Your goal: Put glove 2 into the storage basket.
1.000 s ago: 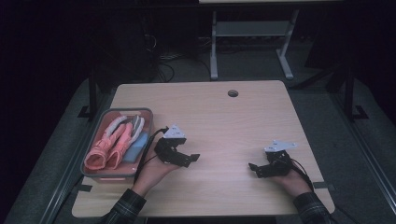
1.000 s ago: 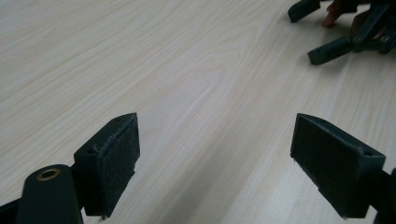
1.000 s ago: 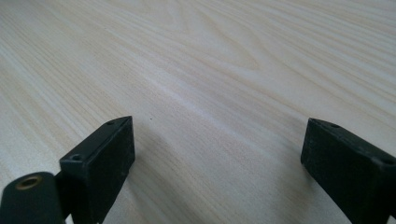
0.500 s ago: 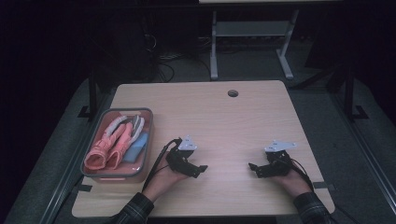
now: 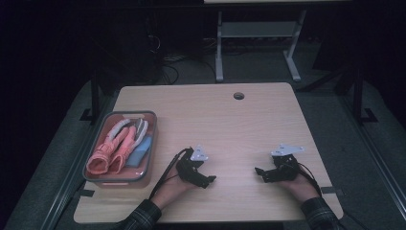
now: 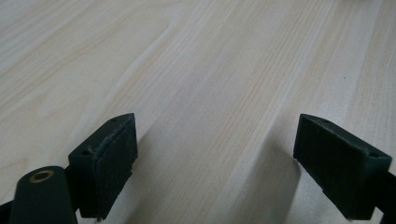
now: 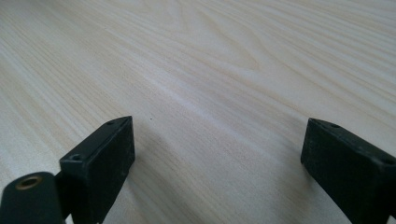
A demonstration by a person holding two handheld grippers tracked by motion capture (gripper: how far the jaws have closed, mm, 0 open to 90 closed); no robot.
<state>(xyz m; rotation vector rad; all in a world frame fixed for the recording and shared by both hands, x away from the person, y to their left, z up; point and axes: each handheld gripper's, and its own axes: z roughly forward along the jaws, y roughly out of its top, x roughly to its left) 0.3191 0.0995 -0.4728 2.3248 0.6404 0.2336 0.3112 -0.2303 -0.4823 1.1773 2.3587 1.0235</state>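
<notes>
In the high view a pale wooden table (image 5: pixel 225 120) stands in a dark room, and a person's two hands come in from the near edge, each holding a black gripper. The left gripper (image 5: pixel 209 180) lies low over the wood toward the near middle of the table, its tips pointing to the right, with its black cable looping back along the plaid sleeve (image 5: pixel 141 215). The right gripper (image 5: pixel 260 173) lies near the right part of the near edge, its tips pointing left toward the other one, and the two are well apart with bare wood between them. At the left side of the table sits a tray (image 5: pixel 148 158) with a grey rim, and in it lie pink gloves (image 5: pixel 112 151) side by side, cuffs toward the near end, with a blue cloth (image 5: pixel 140 151) just beside them on the right and something white and grey at the far end that is too small to make out. The left gripper is near the tray's right wall but apart from it. A small round hole (image 5: pixel 239 96) shows in the table near its far edge. In the left gripper view the two black jaws stand wide apart with nothing between them, close over the wood grain and casting soft shadows on it. In the right gripper view the jaws likewise stand wide apart and bare, low over plain tabletop
</notes>
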